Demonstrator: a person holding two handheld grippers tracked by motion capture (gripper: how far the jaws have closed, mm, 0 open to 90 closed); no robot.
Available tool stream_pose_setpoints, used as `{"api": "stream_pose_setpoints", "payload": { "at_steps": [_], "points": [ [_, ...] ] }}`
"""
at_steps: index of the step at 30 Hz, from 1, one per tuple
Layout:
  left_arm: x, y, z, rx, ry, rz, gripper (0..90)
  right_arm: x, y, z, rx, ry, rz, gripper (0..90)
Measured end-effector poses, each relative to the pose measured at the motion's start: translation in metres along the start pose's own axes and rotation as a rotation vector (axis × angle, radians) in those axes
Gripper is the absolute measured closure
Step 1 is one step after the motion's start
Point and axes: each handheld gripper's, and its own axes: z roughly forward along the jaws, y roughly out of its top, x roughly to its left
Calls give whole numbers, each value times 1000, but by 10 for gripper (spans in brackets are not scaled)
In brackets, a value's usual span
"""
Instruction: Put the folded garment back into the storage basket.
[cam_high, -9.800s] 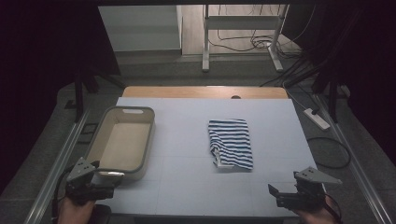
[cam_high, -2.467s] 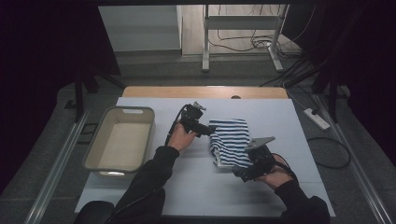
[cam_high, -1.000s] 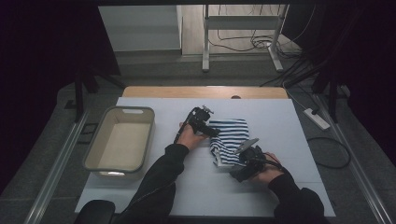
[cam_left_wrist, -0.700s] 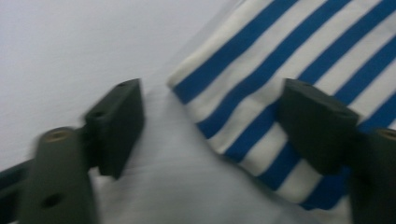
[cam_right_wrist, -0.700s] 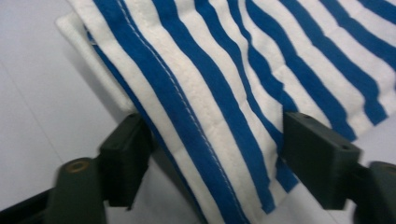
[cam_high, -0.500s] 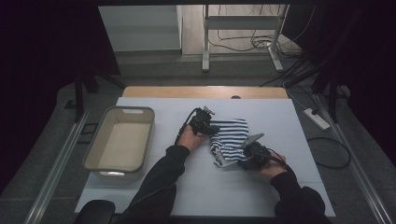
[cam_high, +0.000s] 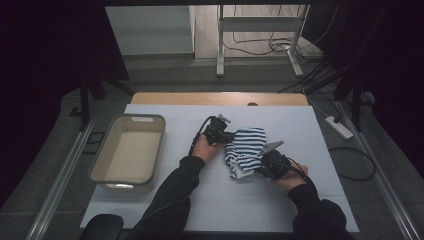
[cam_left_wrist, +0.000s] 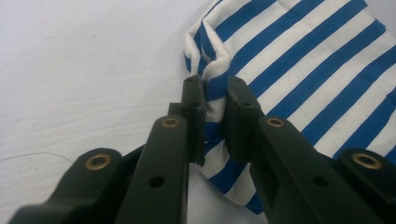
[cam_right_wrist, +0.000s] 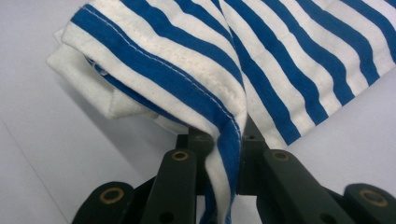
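Observation:
A folded blue-and-white striped cloth (cam_high: 246, 149) lies at the middle of the white table (cam_high: 210, 200). My left gripper (cam_high: 223, 136) sits at the cloth's far left corner, and in the left gripper view its jaws have just been closing and now pinch a bunched fold of the striped cloth (cam_left_wrist: 299, 70). My right gripper (cam_high: 261, 164) is at the cloth's near right edge. Its jaws have also just been closing and clamp the hemmed edge of the striped cloth (cam_right_wrist: 196, 70), which drapes over the tips.
An empty beige plastic tub (cam_high: 129, 152) stands on the table's left side. A power strip (cam_high: 339, 127) and cables lie on the floor to the right. Bare table surface stretches in front of and behind the cloth.
Both grippers have gone from open beside the cloth to shut on it. The right gripper slid a little to the right along the cloth's near edge. The left hand stayed put.

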Motion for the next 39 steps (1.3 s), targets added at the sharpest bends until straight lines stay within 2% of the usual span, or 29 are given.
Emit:
{"api": "stream_pose_setpoints", "payload": {
  "at_steps": [2,6,16,22,31,39],
  "points": [
    [2,-2,-1,-26,-13,-23,823,0,1,-2,-11,10,12,813],
    [3,-2,-3,-52,-9,-32,836,2,4,-8,-43,10,19,817],
    [-1,8,-22,-89,37,21,841,9,9,-21,-106,32,27,818],
    [2,10,-36,-107,27,22,843,16,15,-33,-156,47,29,818],
    [0,16,-52,-91,55,65,843,23,21,-40,-179,59,30,818],
    [-1,20,-64,-76,66,82,843,28,27,-46,-198,74,32,818]
  ]
}}
